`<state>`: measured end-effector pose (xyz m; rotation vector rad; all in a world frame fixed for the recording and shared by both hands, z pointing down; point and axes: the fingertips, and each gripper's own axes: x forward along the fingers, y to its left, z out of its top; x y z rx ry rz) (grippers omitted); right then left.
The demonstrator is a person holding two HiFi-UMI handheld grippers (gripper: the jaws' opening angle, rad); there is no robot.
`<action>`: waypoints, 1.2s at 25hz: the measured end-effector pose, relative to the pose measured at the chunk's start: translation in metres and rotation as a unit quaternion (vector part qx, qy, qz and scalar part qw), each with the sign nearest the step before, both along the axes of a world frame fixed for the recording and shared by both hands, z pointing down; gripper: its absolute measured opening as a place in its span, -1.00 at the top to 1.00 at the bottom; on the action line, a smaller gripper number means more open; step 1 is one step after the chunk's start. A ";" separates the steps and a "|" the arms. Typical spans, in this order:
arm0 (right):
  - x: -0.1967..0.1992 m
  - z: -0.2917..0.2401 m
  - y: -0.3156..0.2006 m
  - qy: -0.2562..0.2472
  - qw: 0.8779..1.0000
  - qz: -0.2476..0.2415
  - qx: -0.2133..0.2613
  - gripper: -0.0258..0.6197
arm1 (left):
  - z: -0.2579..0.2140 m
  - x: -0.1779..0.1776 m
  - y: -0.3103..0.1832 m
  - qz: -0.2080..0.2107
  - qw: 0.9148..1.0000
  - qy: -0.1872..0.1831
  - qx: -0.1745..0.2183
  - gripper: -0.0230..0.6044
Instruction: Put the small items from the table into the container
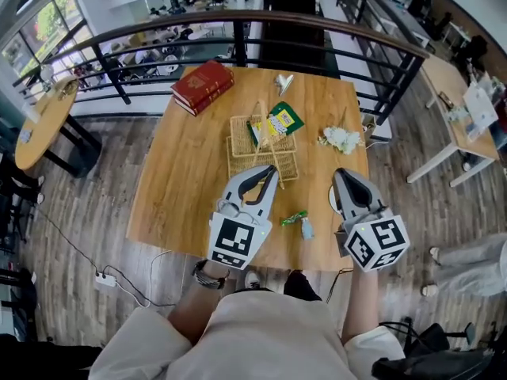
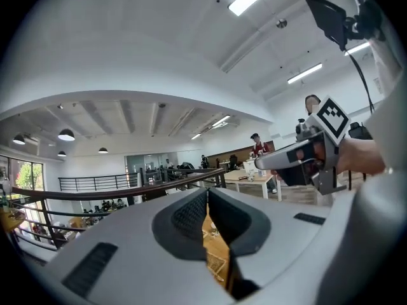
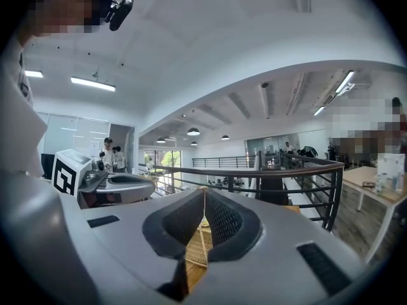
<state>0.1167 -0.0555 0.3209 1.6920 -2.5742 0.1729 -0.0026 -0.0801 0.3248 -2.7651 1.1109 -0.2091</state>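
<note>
The left tongs (image 1: 268, 176) and right tongs (image 1: 343, 179) are hanging over the near part of the desk (image 1: 190, 180), each with its jaws pressed together on nothing. A small green-wrapped sweet (image 1: 294, 218) and a pale blue piece (image 1: 306, 229) are lying between them by the near edge. A white fluffy clump (image 1: 342, 139) is sitting right of the wire basket (image 1: 238, 145), which is holding a green-and-yellow packet (image 1: 281, 121).
</note>
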 end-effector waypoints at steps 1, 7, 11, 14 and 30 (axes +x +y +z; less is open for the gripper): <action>0.000 -0.001 0.004 0.000 1.000 0.002 0.001 0.86 | -0.002 0.002 0.002 0.007 1.000 0.002 0.001 0.90; 0.001 -0.006 0.023 -0.008 1.000 0.019 0.002 0.86 | -0.012 0.015 0.015 0.033 0.999 -0.002 0.019 0.90; 0.000 -0.008 0.033 -0.007 1.000 0.027 0.003 0.86 | -0.019 0.017 0.022 0.041 0.999 0.016 0.022 0.90; -0.002 -0.010 0.035 -0.002 1.000 0.030 0.006 0.86 | -0.023 0.016 0.026 0.046 0.998 0.017 0.025 0.91; -0.007 -0.006 0.030 -0.014 1.000 0.020 -0.004 0.86 | -0.009 0.021 0.023 0.059 0.998 0.006 -0.003 0.90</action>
